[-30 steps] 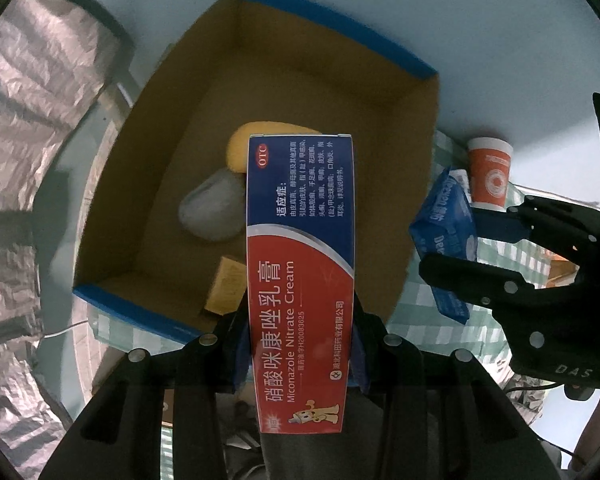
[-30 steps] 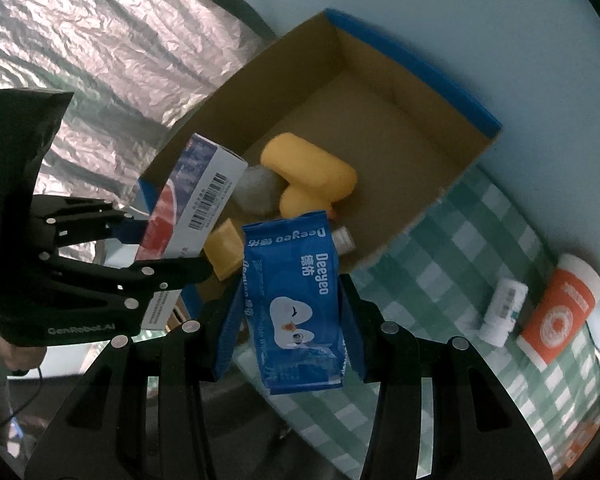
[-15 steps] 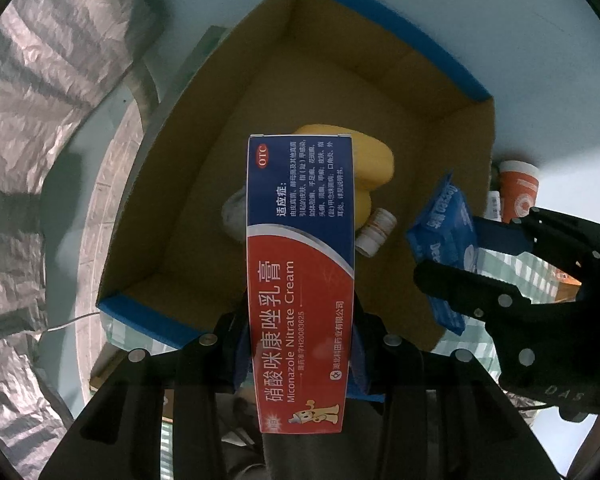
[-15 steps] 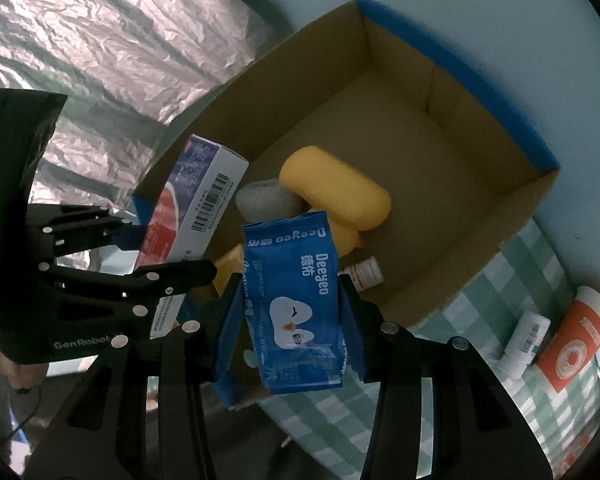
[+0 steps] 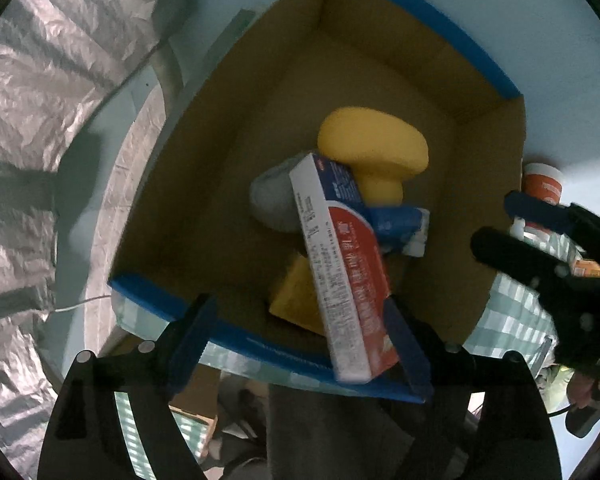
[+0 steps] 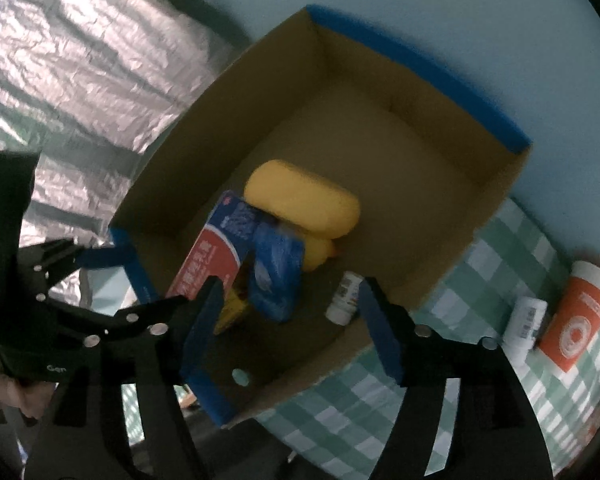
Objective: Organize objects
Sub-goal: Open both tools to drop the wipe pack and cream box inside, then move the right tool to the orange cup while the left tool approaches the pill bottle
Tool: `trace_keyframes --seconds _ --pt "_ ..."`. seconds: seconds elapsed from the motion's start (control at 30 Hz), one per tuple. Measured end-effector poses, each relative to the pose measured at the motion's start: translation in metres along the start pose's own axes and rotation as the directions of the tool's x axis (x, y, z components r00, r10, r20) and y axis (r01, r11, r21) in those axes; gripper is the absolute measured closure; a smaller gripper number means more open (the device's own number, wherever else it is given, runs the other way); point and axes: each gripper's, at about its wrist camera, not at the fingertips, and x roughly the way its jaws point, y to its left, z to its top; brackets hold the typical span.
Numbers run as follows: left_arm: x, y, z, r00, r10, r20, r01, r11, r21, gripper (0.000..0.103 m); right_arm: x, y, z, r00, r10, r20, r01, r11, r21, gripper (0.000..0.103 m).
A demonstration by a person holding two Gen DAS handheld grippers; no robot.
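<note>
Crinkled silver foil (image 6: pixel 80 64) fills the left of both views, and a green checked cloth (image 6: pixel 480 280) lies under the cardboard box (image 5: pixel 228 184) at centre. Our left gripper (image 5: pixel 300 344) has just been opening; its jaws stand wide, the red-and-blue cream carton (image 5: pixel 340 272) tilted loose between them, over the box. Our right gripper (image 6: pixel 288 324) has just been opening too, the blue tissue pack (image 6: pixel 276 276) free inside the box (blurred), beside the yellow sponge (image 6: pixel 304 204). At right, an orange cup (image 6: pixel 576 320) lies on the cloth.

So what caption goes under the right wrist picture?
Open right gripper drops a blue packet into the cardboard box.
</note>
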Motion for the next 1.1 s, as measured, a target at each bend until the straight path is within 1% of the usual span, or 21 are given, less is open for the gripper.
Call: trace_keyframes --seconds 0.07,0.2,0.3,0.6,0.87,1.1 --pt "0.001 -0.004 -0.003 1.000 -0.002 0.001 0.002 1.000 0.013 0.017 -0.003 -0.004 -0.002 1.000 -0.024 0.006 0.024 1.000 0.006 0.026" --pt "-0.003 -0.016 -0.009 1.000 -0.008 -0.001 0.008 0.999 0.036 0.017 -0.009 -0.014 -0.005 0.999 -0.047 0.000 0.047 0.999 0.020 0.026" --pt "-0.008 -0.025 -0.008 1.000 -0.008 0.008 0.008 0.999 0.054 0.017 -0.013 -0.019 -0.009 0.997 -0.071 -0.011 0.071 0.997 0.017 0.026" --pt "-0.024 -0.053 -0.007 0.999 -0.008 0.036 0.004 0.995 0.102 0.017 -0.029 -0.035 -0.021 0.993 -0.119 -0.004 0.119 0.993 0.022 0.026" --pt "-0.022 -0.082 -0.011 1.000 -0.006 0.026 0.002 0.990 0.143 0.017 -0.042 -0.057 -0.037 0.991 -0.135 -0.002 0.135 0.989 0.051 0.025" --pt "-0.018 -0.116 -0.013 1.000 -0.015 0.017 0.012 0.982 0.187 0.017 -0.052 -0.088 -0.056 0.987 -0.161 -0.012 0.162 0.981 0.108 0.024"
